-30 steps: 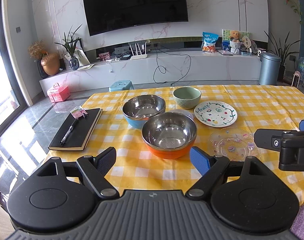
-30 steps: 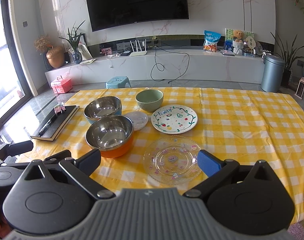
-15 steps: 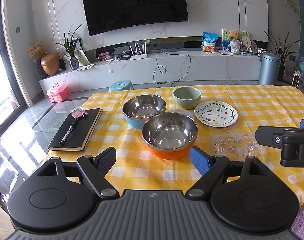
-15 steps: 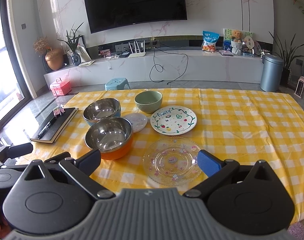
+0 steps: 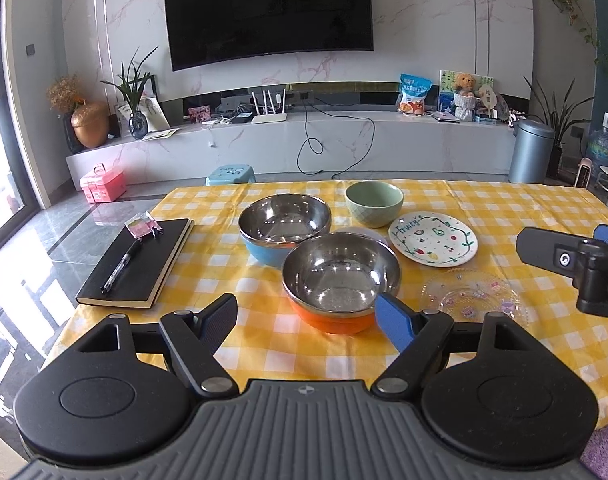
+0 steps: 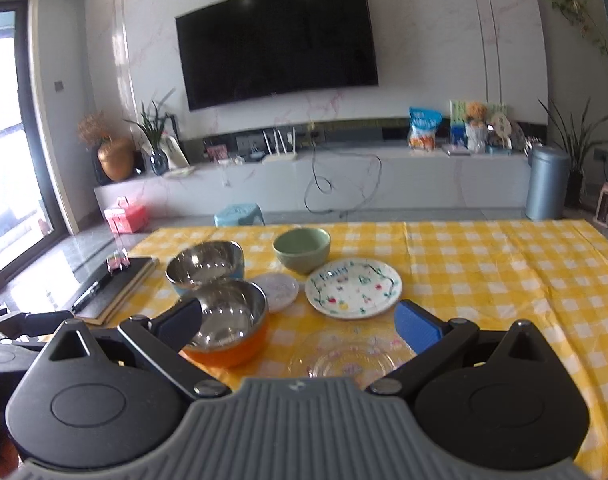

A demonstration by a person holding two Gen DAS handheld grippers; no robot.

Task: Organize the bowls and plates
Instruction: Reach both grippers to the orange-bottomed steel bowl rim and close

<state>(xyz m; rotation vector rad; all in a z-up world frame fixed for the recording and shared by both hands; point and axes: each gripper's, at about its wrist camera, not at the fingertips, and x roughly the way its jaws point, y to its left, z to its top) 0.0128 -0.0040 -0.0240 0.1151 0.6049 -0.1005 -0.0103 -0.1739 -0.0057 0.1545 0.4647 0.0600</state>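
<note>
Yellow-and-white checked cloth (image 5: 232, 280) covers the table, with a marble wall and a dark television behind. At its middle sits the steel bowl with an orange shell (image 5: 338, 282), the landmark here. Touching its far left rim is a steel bowl with a blue shell (image 5: 284, 226); beyond it a pale green ceramic bowl (image 5: 374, 202). Right of it lies a white plate painted with fruit (image 5: 432, 238), and nearer, a clear glass plate (image 5: 474, 294). Left of it rests a black notebook (image 5: 140, 264). The left gripper (image 5: 306, 314) hangs just before the orange-shelled bowl, jaws wide but closing, gripping nothing. The right gripper (image 6: 298, 322) stands wide open over the glass plate, empty
</note>
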